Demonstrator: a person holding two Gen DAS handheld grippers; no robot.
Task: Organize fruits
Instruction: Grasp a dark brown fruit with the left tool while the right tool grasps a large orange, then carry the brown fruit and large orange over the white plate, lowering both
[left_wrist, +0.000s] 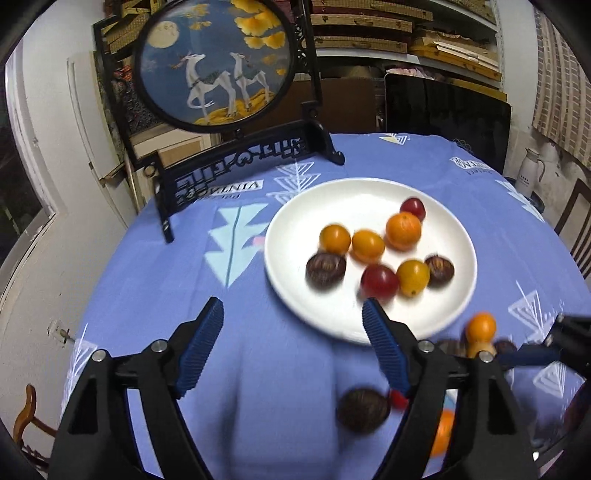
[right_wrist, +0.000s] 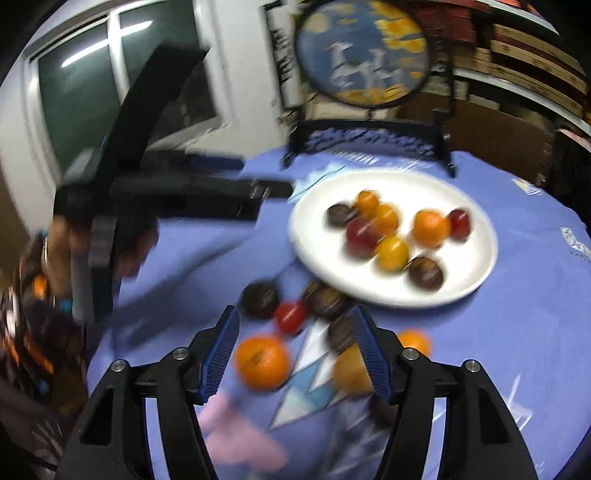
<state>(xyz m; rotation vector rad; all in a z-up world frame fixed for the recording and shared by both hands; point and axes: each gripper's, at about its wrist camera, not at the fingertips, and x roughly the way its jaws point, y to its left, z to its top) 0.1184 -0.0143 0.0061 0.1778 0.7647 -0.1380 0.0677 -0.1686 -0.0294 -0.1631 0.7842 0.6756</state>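
A white plate on the blue tablecloth holds several small fruits: oranges, red tomatoes and brown chestnuts. My left gripper hovers open at the plate's near left rim with nothing between its fingers. A loose chestnut lies on the cloth beside its right finger. In the blurred right wrist view, my right gripper is open over loose fruit in front of the plate. An orange lies between its fingers, untouched. A red tomato and chestnuts lie just beyond the tips.
A round embroidered screen on a black stand occupies the table's back left. Behind the table are a dark monitor, shelves, a white jug and a chair. Another orange lies right of the plate. A pink cloth lies under the right gripper.
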